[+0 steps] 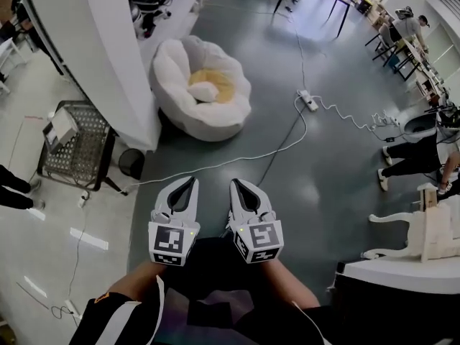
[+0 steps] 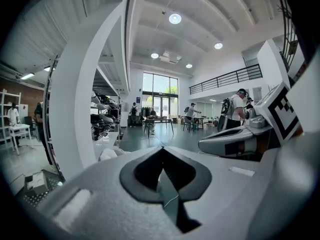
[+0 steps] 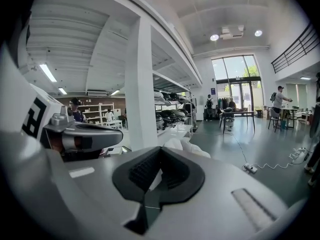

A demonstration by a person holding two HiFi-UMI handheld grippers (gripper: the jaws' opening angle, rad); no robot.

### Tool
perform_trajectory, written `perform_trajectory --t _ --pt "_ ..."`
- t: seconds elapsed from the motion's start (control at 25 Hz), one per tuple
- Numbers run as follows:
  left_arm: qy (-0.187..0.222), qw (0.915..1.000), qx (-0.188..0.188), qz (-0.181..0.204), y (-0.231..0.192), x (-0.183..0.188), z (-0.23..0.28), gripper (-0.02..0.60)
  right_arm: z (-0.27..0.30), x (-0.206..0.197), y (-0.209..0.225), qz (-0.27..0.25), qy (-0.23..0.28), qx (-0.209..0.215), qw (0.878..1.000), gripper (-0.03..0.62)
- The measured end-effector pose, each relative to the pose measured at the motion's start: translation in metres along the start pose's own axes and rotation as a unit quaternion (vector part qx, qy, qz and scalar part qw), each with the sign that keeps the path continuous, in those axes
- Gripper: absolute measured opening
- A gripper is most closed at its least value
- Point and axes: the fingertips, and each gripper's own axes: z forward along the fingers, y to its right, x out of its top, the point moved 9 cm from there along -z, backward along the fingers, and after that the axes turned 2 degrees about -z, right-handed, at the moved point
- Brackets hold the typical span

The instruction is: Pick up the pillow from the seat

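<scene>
Grey floor (image 1: 330, 185) lies open mid-frame, one cable (image 1: 244, 157) crossing; white seat (image 1: 169, 67), upper centre, holds a yellow pillow (image 1: 221, 82). Left hand-held gripper (image 1: 191, 181) and right hand-held gripper (image 1: 235, 184): jaws together, empty.

White pillow (image 1: 204, 90), white seat (image 1: 169, 63) with yellow centre, dark grey floor (image 1: 323, 182).

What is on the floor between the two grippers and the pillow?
The head view shows grey floor with a white cable running across it, then the seat rim.
</scene>
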Motion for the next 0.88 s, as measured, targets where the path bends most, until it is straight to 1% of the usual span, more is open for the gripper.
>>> perform_trajectory --t 0.12,0.28,0.44,0.64,0.88 --pt "-0.002 0.9998 0.021 0.000 0.002 0.006 0.028 0.005 0.022 0.005 0.024 -0.013 -0.006 0.025 1.000 0.002" --pt "-0.002 0.9990 0.046 0.000 0.008 0.018 0.071 0.005 0.053 0.017 0.068 -0.023 -0.009 0.051 0.998 0.000" --pt "-0.009 0.9978 0.066 0.002 0.013 0.031 0.108 0.005 0.078 0.028 0.111 -0.018 -0.010 0.062 0.998 0.002" --pt "-0.013 0.9958 0.090 0.006 0.016 0.042 0.150 0.005 0.103 0.036 0.148 -0.017 -0.006 0.084 0.996 0.002" --pt "-0.016 0.9934 0.114 0.008 0.025 0.057 0.191 0.005 0.117 0.045 0.192 -0.016 0.000 0.099 0.995 0.002"
